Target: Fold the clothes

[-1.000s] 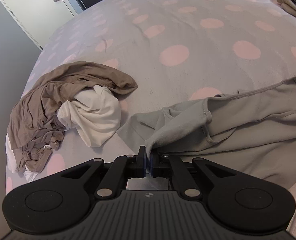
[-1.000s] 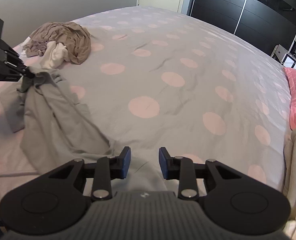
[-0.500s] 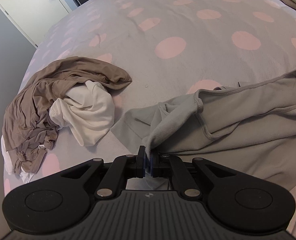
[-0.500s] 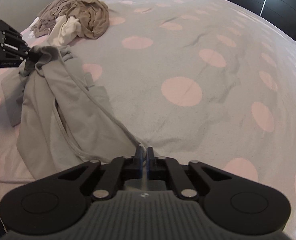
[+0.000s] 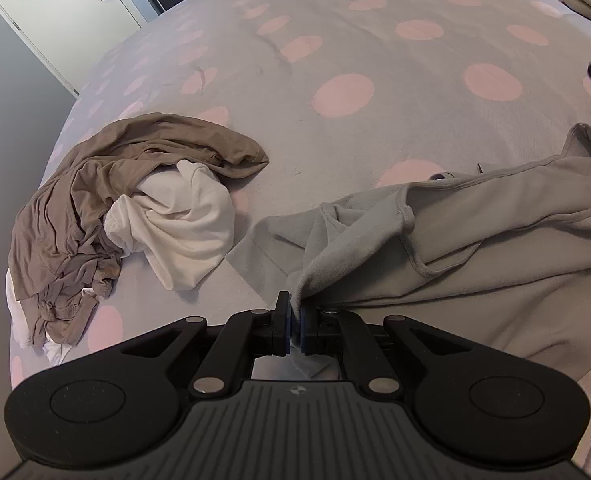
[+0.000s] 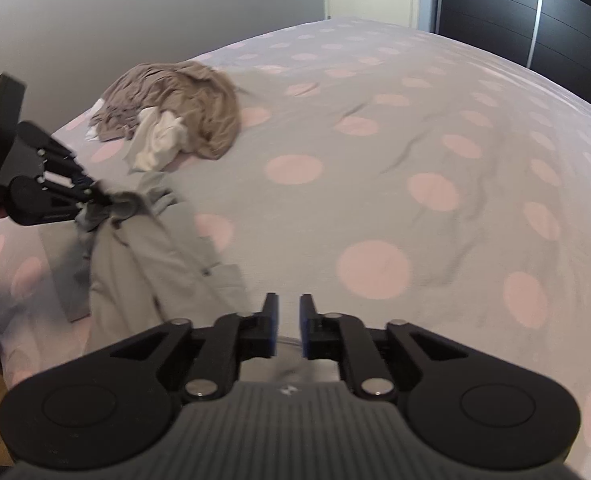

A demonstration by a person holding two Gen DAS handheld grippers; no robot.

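The left gripper (image 5: 294, 320) was pinched tight on a bunched corner of the grey garment (image 5: 475, 248), its jaws closed on the cloth and its fingers angled down toward the bed. From that corner the garment ran out across the spotted bedspread (image 5: 343, 92) toward the right side of the left wrist view, its long axis lying roughly crosswise to the gripper, with a seamed edge curling along its upper side and a flat panel spread beneath. In the right wrist view the same garment (image 6: 151, 256) stretched from beside the right gripper (image 6: 287, 328) away to the left gripper (image 6: 95, 200) at the left edge, a loose strip of cloth lying on the bed. The right gripper's jaws were opening, a narrow gap between them and no cloth pressed between the pads; it pointed downward over the bedspread (image 6: 375, 184), beside the garment's near end. Farther off, near the bed's far corner, lay a crumpled brown garment (image 5: 75, 208) heaped over a white garment (image 5: 183, 236), well apart from the grey one. Beyond them stood a pale door (image 5: 59, 12).
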